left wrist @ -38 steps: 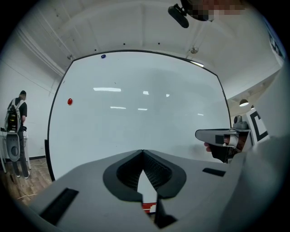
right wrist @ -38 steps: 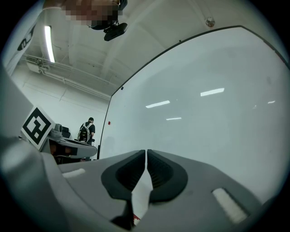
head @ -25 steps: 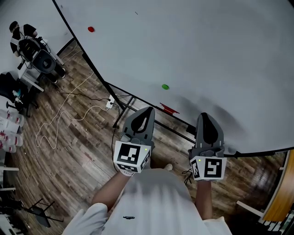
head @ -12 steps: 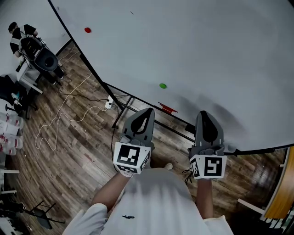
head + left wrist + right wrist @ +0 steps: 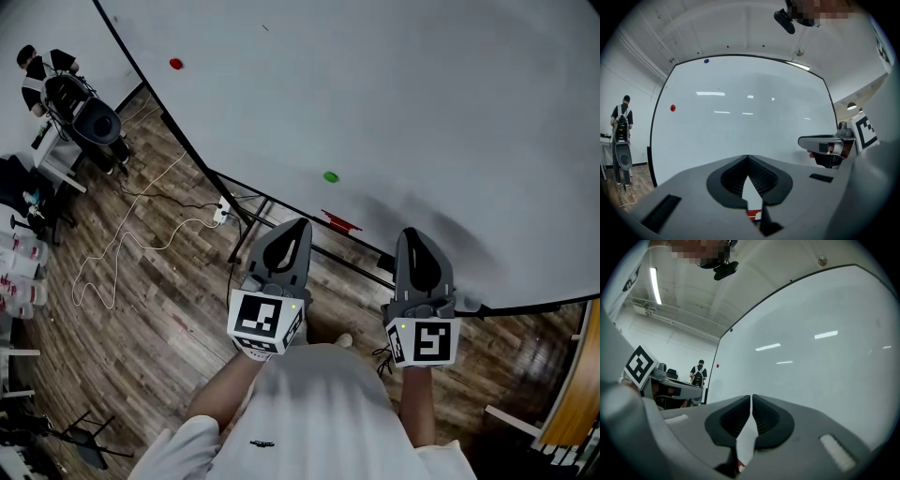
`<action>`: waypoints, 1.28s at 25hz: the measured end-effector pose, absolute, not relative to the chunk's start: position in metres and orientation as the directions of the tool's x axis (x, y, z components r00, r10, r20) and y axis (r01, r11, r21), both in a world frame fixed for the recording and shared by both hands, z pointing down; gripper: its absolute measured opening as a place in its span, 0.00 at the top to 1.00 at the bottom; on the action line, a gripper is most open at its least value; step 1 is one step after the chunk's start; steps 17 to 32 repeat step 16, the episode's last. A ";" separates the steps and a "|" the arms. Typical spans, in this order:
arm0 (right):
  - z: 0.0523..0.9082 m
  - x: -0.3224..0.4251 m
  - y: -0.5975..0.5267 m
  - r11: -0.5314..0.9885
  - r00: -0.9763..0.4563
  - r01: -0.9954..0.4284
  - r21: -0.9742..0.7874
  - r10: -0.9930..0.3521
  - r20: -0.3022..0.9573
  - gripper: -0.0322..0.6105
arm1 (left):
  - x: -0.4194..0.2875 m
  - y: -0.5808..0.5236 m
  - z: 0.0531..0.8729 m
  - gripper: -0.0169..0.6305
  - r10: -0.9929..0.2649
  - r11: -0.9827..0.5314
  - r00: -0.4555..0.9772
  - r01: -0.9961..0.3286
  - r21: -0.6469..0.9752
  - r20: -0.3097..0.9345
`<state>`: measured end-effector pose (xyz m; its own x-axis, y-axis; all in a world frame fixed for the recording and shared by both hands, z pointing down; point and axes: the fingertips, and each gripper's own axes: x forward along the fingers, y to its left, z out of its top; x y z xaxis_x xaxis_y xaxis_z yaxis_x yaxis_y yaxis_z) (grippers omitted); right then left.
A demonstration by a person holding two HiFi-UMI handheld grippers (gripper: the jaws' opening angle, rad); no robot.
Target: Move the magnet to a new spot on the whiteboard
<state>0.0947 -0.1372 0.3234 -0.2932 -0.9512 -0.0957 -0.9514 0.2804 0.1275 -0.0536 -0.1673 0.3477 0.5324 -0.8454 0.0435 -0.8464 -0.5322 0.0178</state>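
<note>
A big whiteboard (image 5: pixel 394 103) stands in front of me. On it sit a red magnet (image 5: pixel 175 64) at the upper left and a green magnet (image 5: pixel 330 176) low down, just above its tray. The left gripper view also shows the red magnet (image 5: pixel 672 108) and a small blue magnet (image 5: pixel 706 61) at the board's top edge. My left gripper (image 5: pixel 292 230) and right gripper (image 5: pixel 412 238) hover side by side short of the board, below the green magnet. Both are shut and hold nothing, their tips meeting in the left gripper view (image 5: pixel 747 157) and the right gripper view (image 5: pixel 751 397).
A small red item (image 5: pixel 341 223) lies on the board's tray. The board's black stand legs (image 5: pixel 246 220) and white cables (image 5: pixel 141 234) are on the wooden floor at left. A person (image 5: pixel 621 136) stands by equipment (image 5: pixel 80 117) at the far left.
Both grippers stay where they were, still shut. Only the head view has drifted a little.
</note>
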 end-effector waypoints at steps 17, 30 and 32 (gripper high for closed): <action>0.322 0.095 -0.141 0.278 -0.292 -0.952 0.131 -0.951 -0.101 0.94 | -0.054 -0.170 0.350 0.96 -0.844 -0.534 0.534 -0.845 0.022 0.045; 0.322 0.095 -0.141 0.278 -0.292 -0.952 0.131 -0.951 -0.101 0.94 | -0.054 -0.170 0.350 0.96 -0.844 -0.534 0.534 -0.845 0.022 0.045; 0.322 0.095 -0.141 0.278 -0.292 -0.952 0.131 -0.951 -0.101 0.94 | -0.054 -0.170 0.350 0.96 -0.844 -0.534 0.534 -0.845 0.022 0.045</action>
